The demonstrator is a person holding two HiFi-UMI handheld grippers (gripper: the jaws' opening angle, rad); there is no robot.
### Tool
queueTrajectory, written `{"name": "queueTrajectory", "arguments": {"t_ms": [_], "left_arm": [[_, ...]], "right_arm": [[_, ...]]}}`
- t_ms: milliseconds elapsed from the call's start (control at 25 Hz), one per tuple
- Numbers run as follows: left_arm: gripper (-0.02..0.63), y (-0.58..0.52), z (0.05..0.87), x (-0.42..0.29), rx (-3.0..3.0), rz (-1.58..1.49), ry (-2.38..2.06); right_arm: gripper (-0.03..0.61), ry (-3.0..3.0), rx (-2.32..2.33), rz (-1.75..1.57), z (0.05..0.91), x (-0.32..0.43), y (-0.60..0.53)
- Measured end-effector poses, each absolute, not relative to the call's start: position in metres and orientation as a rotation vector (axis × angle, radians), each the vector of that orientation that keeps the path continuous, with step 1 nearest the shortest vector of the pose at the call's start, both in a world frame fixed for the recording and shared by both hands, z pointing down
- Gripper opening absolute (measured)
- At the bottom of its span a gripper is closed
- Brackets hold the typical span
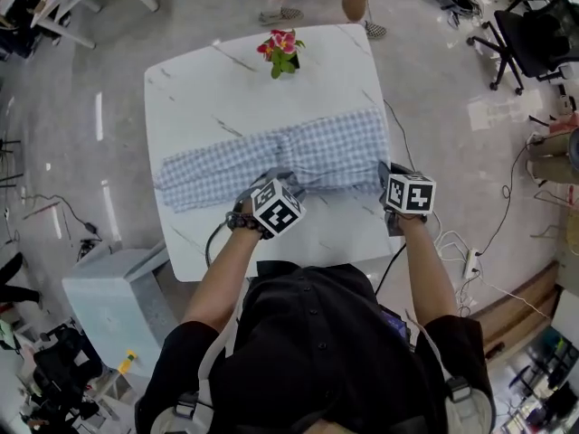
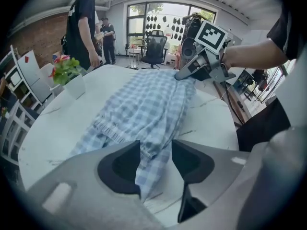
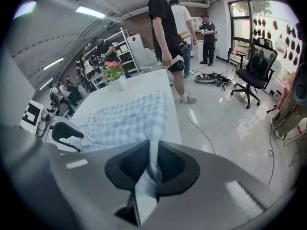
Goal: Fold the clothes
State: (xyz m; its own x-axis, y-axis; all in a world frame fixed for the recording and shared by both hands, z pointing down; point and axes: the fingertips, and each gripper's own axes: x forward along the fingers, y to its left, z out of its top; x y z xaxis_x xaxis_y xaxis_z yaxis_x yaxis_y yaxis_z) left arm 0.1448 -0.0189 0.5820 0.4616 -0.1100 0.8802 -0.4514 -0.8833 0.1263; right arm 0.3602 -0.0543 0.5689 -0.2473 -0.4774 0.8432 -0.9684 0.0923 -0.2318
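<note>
Treat this as the carrying-over of a fold, judging by the near edge of the checked garment (image 1: 308, 156) taken up in both grips while the rest lies spread across the middle of the white desk (image 1: 208, 89), short of the flower pot (image 1: 282, 54) at the far side. Move both ends together and at one height, so as to lay the edge down straight and not skewed. Lift only enough to clear the layer beneath; dragging would likely wrinkle it. Aim the raised edge at the garment's far edge and match the corners before letting go. Mind the left gripper (image 2: 156, 152), with jaws part-way apart and pinching a thick gathered bunch of the hem, some slack cloth hanging below; probably the likelier place for a slip. Trust the right gripper (image 3: 154, 164) more, with jaws almost together and nipping a thin flat edge at the garment's near right corner. Stop well short of the flower pot.

As for pose, see both forearms reaching forward from the body over the near edge of the desk, roughly parallel, the left at the middle of the garment's near side and the right at its right end. Note both grippers tilted steeply down toward the desk, marker cubes facing up, hands well apart.
</note>
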Motion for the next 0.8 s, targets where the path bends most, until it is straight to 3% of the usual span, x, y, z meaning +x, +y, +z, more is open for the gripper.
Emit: {"name": "queueTrajectory", "arguments": {"t_ms": [440,800], "left_arm": [[0.207,-0.019,0.590,0.186,2.387,1.400,-0.436],[0.209,-0.017,0.561,0.144,2.418,1.272,-0.502]], "right_arm": [[0.051,-1.786,1.441,1.085,0.563,0.394,-0.046],[0.051,-1.946,1.379,0.935,0.492,0.320,-0.060]]}}
